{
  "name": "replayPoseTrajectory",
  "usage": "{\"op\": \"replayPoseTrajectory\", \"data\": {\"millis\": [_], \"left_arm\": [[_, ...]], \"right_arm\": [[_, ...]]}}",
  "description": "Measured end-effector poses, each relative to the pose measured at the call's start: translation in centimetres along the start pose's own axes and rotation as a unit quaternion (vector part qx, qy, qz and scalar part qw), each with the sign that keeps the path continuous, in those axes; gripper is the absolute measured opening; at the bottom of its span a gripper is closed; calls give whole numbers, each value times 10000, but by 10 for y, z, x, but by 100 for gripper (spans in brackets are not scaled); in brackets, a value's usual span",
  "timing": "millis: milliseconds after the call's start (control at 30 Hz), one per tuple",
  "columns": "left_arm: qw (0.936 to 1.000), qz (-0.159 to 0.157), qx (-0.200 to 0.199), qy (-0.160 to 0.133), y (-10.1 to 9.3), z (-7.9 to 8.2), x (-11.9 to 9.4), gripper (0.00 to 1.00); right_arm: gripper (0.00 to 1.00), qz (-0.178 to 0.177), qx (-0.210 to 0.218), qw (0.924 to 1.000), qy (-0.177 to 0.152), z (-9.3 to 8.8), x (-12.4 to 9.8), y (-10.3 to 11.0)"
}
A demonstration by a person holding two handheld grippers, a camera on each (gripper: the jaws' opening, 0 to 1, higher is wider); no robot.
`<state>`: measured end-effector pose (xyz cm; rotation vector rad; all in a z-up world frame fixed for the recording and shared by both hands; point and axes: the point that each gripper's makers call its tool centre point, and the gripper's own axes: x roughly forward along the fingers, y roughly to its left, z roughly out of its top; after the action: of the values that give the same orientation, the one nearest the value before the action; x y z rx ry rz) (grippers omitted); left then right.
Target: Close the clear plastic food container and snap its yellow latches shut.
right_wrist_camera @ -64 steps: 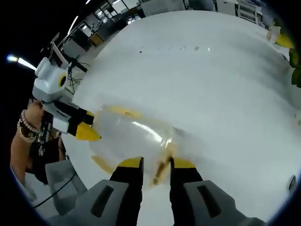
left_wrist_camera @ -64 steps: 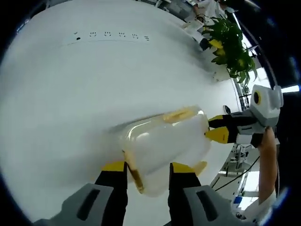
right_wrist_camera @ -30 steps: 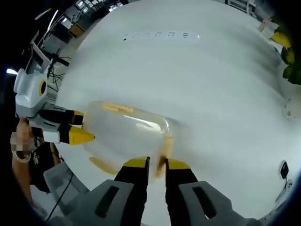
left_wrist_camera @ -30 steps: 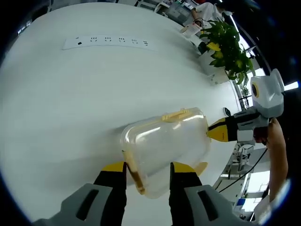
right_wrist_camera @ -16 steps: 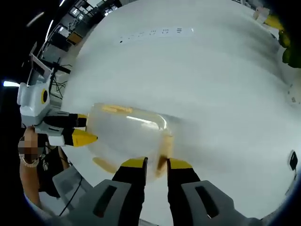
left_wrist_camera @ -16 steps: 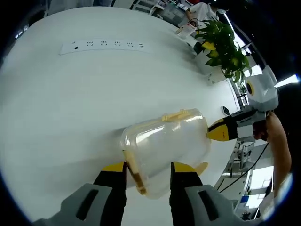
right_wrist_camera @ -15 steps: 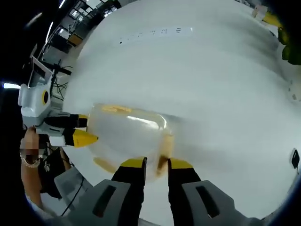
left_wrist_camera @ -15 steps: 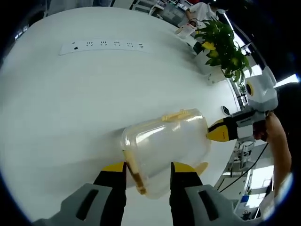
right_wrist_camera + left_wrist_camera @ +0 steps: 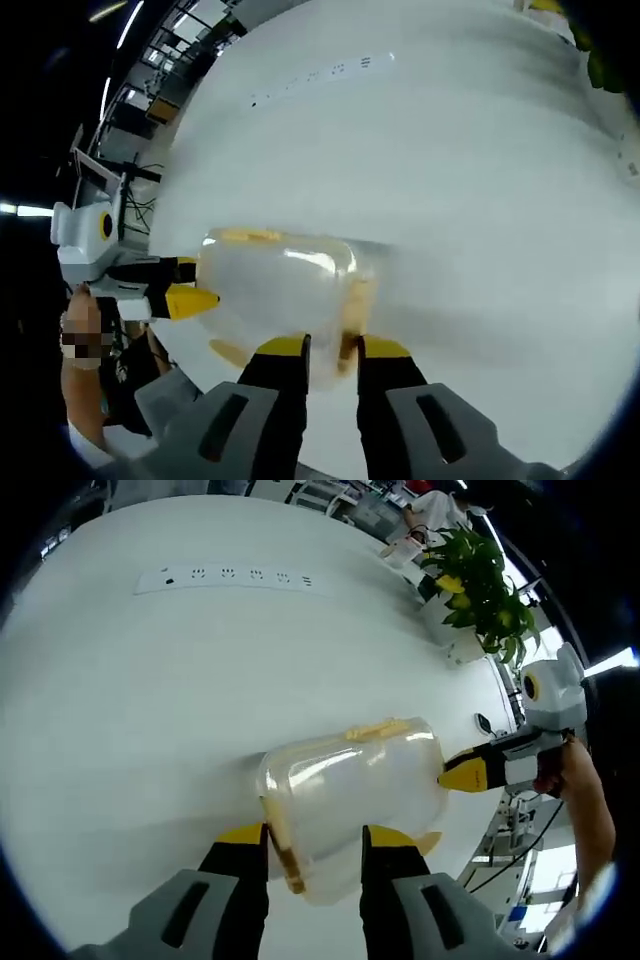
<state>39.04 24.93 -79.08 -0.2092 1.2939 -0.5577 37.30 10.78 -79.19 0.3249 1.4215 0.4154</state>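
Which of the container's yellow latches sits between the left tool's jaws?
The latch on the container's near short end, between the left tool jaws. The long-side latch lies far off, untouched.

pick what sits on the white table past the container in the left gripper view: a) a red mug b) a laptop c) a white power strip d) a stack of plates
C: a long white power strip with a row of sockets lies on the table beyond the clear container.
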Motion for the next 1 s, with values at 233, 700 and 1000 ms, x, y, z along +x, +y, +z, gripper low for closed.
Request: {"op": "replayPoseTrajectory", "data": {"millis": [233, 700, 1000], "left_arm": [[9997, -84, 79, -213, -1, 2, 0, 32], [9550, 242, 1820, -2329, -20, 65, -53, 43], [9124, -46, 3414, -2258, -64, 45, -33, 21]], "right_arm": [[17, 7, -381, 9992, -119, 9, 2, 0], [25, -558, -1858, 9761, -980, 45, -36, 11], [17, 148, -1914, 9755, -1074, 52, -23, 57]]}}
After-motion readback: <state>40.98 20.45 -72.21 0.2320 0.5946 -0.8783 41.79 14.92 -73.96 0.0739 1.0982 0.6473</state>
